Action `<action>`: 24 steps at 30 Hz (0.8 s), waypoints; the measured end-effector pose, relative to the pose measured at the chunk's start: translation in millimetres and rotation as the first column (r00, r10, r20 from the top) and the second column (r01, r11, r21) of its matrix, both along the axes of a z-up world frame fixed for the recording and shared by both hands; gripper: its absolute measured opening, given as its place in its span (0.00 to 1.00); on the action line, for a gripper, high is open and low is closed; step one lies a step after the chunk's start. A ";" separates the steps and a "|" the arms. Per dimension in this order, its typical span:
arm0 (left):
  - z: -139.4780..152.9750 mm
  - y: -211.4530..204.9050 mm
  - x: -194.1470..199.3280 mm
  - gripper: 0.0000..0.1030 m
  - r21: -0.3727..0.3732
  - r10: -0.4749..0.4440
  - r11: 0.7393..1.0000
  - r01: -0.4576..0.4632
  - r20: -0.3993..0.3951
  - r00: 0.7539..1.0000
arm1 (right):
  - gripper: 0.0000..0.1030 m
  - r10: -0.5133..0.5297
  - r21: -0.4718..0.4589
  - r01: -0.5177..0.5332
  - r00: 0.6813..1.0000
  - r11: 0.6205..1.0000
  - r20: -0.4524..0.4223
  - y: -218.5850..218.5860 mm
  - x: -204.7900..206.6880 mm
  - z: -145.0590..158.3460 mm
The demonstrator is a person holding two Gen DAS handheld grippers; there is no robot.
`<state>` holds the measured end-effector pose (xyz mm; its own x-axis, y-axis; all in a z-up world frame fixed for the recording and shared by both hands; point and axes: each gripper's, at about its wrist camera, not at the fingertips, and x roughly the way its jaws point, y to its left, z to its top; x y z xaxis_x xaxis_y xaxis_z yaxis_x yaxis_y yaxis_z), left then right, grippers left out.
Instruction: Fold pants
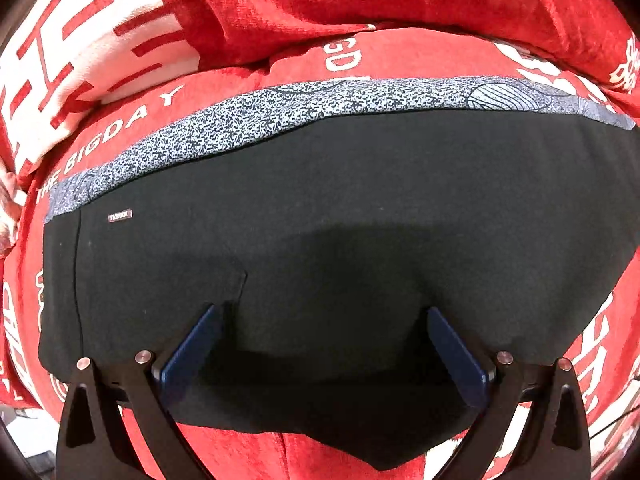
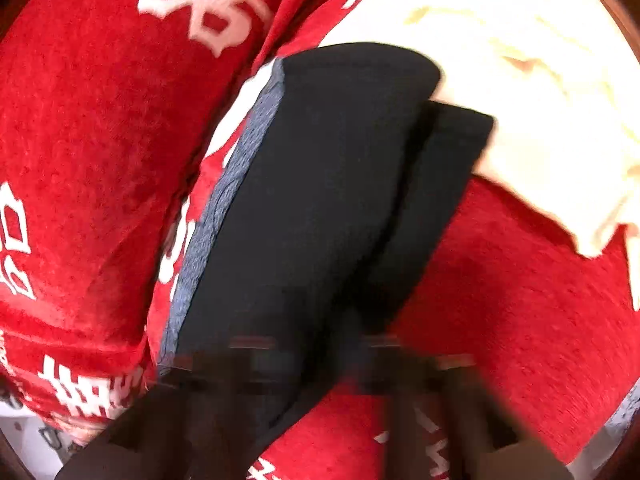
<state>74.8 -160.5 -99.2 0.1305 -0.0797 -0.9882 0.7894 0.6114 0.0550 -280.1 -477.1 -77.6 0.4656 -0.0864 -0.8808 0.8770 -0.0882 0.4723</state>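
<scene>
Home bedroom, red wedding-print blanket [image 1: 360,8], cream bedding [image 2: 540,80]

left gripper [image 1: 322,316]: black angular linkage arms with triangular cut-outs | four round silver pins, two per side | flat blue pads [image 1: 192,354] on the inner face of each finger | right gripper [image 2: 320,364]: dark arms, motion-blurred, details unreadable
</scene>
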 end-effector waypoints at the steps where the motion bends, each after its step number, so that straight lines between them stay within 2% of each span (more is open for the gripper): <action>1: 0.1 -0.6 0.8 1.00 0.004 -0.007 1.000 0.007 -0.006 1.000 | 0.07 0.008 -0.020 -0.008 1.000 1.000 -0.004 1.8 2.3 7.9; 5: 0.3 -3.4 -3.9 1.00 0.005 -0.069 0.998 0.069 0.012 0.998 | 0.07 0.077 -0.076 -0.081 0.996 0.994 -0.051 13.2 0.6 25.3; 7: -0.7 -4.1 -4.5 1.00 0.004 -0.078 0.997 0.078 0.018 0.997 | 0.07 0.101 -0.047 -0.106 0.990 0.993 -0.095 15.4 -5.4 10.5; 9: -1.1 -4.7 -3.1 1.00 0.004 -0.073 0.997 0.073 0.014 0.997 | 0.08 0.106 -0.034 -0.109 0.991 0.993 -0.077 13.4 -8.7 -2.4; 10: 1.1 -3.8 -4.0 1.00 0.006 -0.069 0.998 0.069 0.012 0.998 | 0.10 0.091 -0.038 -0.094 0.994 0.995 -0.062 13.3 -11.0 -1.7; 11: 2.0 -4.2 -3.7 1.00 0.010 -0.067 0.998 0.067 0.009 0.998 | 0.15 0.086 -0.038 -0.088 0.995 0.995 -0.057 13.2 -10.7 -1.1; 13: 4.1 -6.7 -3.1 1.00 0.029 -0.065 0.997 0.065 0.005 0.998 | 0.20 0.077 -0.045 -0.081 0.994 0.996 -0.079 17.0 -12.7 9.3; 18: 20.9 -19.4 -7.9 1.00 0.019 -0.066 0.998 0.066 0.002 0.998 | 0.21 0.046 -0.083 -0.058 0.989 0.995 -0.138 29.2 -31.0 34.2; 24: 40.2 -57.1 -35.7 1.00 -0.016 -0.112 0.994 0.112 0.016 0.994 | 0.21 -0.013 -0.109 -0.003 0.989 0.994 -0.148 -3.7 -47.7 39.3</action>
